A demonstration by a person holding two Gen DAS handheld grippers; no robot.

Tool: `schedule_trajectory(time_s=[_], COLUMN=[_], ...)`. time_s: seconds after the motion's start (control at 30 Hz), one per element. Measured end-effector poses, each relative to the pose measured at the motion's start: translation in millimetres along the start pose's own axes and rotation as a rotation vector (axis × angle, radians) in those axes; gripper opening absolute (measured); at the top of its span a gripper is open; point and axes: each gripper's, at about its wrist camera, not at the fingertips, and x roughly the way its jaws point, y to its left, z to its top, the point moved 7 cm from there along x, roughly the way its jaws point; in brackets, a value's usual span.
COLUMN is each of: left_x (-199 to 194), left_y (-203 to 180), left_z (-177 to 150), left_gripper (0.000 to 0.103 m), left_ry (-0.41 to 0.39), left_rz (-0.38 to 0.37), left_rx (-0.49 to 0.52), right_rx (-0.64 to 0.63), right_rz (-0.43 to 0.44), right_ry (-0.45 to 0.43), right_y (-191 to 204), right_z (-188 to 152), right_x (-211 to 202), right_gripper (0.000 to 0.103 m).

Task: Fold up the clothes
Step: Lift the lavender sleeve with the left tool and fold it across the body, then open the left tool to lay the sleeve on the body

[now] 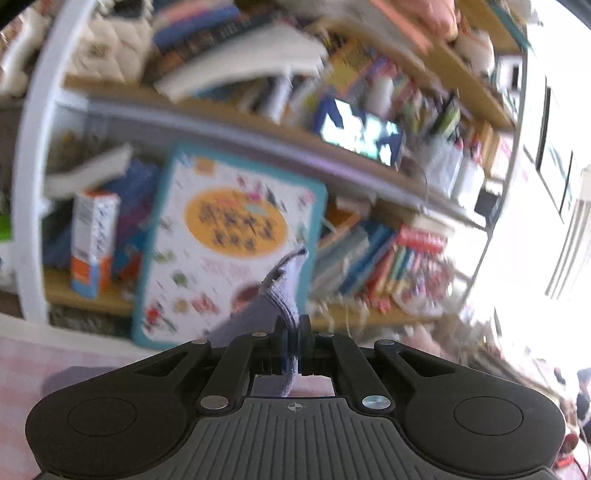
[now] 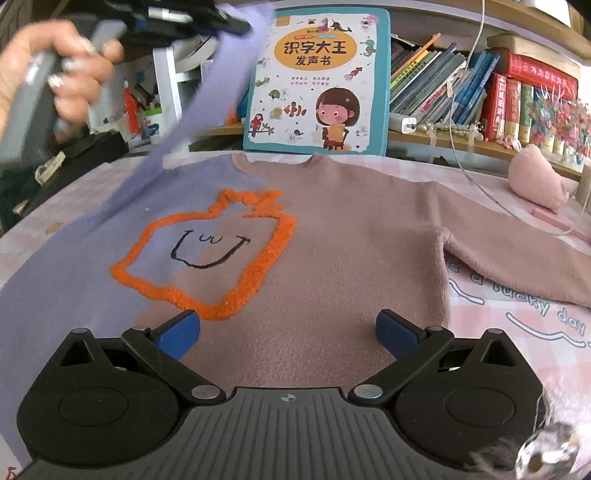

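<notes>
Right gripper (image 2: 288,334) hovers spread over sweater (image 2: 332,266), flat on table (image 2: 517,325) by 1 picture book (image 2: 317,77). Left gripper (image 1: 293,332) pinches purple sleeve (image 1: 284,291), lifted. Pink sleeve (image 2: 517,266) unfolded; folding barely begun.

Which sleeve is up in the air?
The purple sleeve, pinched in the left tool. The pink sleeve lies flat on the table.

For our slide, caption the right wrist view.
Open right hand-held gripper hovers over sweater while left hand-held gripper lifts its purple sleeve.
</notes>
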Motion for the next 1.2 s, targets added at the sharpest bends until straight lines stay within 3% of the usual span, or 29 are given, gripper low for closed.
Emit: schedule_trajectory(time_s=[0.37,0.47,0.5,0.53,0.57,0.6,0.7,0.83,1.03,1.2], left_x=[62,62,59,54,46,36,10,-23,-66,-103], left_y=[-23,-30,-34,-38,-43,-48,-56,-35,27,79], left_z=[-74,-81,-81,-79,-74,-68,-54,-57,-94,-119], left_gripper=[0.005,0.020,0.039,0.065,0.074,0.078,0.078,0.079,0.079,0.079], left_ry=[0.209,0.244,0.249,0.246,0.219,0.189,0.122,0.117,0.183,0.219], left_rz=[-0.007,-0.022,-0.044,-0.062,-0.080,-0.098,-0.116,-0.035,0.220,0.361], left_rx=[0.016,0.019,0.018,0.022,0.042,0.064,0.135,0.181,0.266,0.227], right_rx=[0.012,0.012,0.011,0.010,0.009,0.008,-0.004,-0.014,-0.019,-0.011], right_rz=[0.007,0.007,0.006,0.006,0.005,0.003,-0.006,-0.015,-0.023,-0.048], right_ry=[-0.002,-0.002,-0.002,-0.001,-0.001,0.001,0.005,0.008,0.010,0.002], right_y=[-2,-2,-2,-2,-2,-2,0,1,2,0], right_z=[0,0,0,0,0,0,-1,-1,-1,0], right_x=[-1,-1,0,0,0,0,1,1,2,0], right_gripper=[0.102,0.102,0.102,0.102,0.102,0.102,0.102,0.102,0.102,0.102])
